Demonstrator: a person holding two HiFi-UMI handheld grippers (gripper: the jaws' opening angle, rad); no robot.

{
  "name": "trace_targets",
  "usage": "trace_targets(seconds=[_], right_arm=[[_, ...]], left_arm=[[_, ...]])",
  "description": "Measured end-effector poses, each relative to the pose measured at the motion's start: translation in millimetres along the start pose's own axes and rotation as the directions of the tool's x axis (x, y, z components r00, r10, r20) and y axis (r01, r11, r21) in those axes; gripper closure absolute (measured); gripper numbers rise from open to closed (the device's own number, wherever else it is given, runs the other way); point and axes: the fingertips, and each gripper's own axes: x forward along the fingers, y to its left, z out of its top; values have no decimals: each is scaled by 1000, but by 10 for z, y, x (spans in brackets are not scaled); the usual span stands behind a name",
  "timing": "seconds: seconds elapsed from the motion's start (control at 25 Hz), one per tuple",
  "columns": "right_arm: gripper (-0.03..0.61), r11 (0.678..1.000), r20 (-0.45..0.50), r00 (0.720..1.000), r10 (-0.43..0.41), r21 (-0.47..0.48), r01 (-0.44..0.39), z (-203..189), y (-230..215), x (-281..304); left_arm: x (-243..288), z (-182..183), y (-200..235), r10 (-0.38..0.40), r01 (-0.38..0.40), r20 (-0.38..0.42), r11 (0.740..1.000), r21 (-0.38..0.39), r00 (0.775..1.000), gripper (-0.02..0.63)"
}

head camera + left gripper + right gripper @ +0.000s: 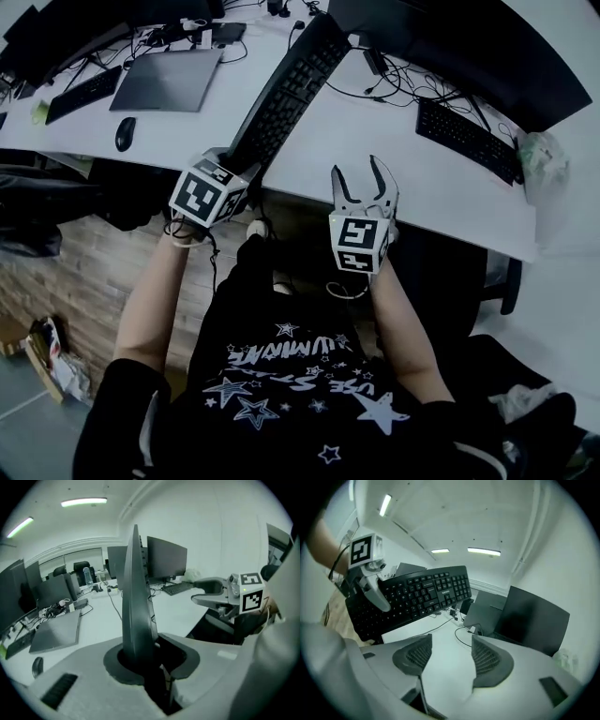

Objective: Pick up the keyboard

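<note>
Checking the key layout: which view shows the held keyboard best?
Right gripper view: the keyboard faces it, keys clear. Head view foreshortens it in the left tool; left gripper view shows only its edge.

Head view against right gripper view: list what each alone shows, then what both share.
Head view only: a mouse, a closed laptop, a second keyboard at right, and the person's star-printed shirt. Right gripper view only: ceiling lights, and the right claw with its ribbed pads apart and nothing between them. Both: the keyboard, tilted and clamped at its near end in the left claw, over the white desk.
</note>
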Motion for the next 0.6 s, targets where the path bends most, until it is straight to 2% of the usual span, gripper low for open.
trace_targets(seconds=[0.08,0.2,0.4,0.6], right_arm=[[397,996,3,1000,3,87,-3,-71,-12,-93],[569,989,-12,1000,12,148,-10,-213,4,-198],[572,980,-43,997,66,193,-57,-379,73,-270],[571,974,-41,997,67,221,-56,-434,88,-327]], left_arm=[[-116,-75,-104,30,-27,42,998,-60,999,522],[-282,-204,-267,70,-56,90,988,-142,994,522],[-445,-366,-422,117,-90,124,975,-204,985,523],[-572,-608,-541,142,-109,123,964,-242,982,523]])
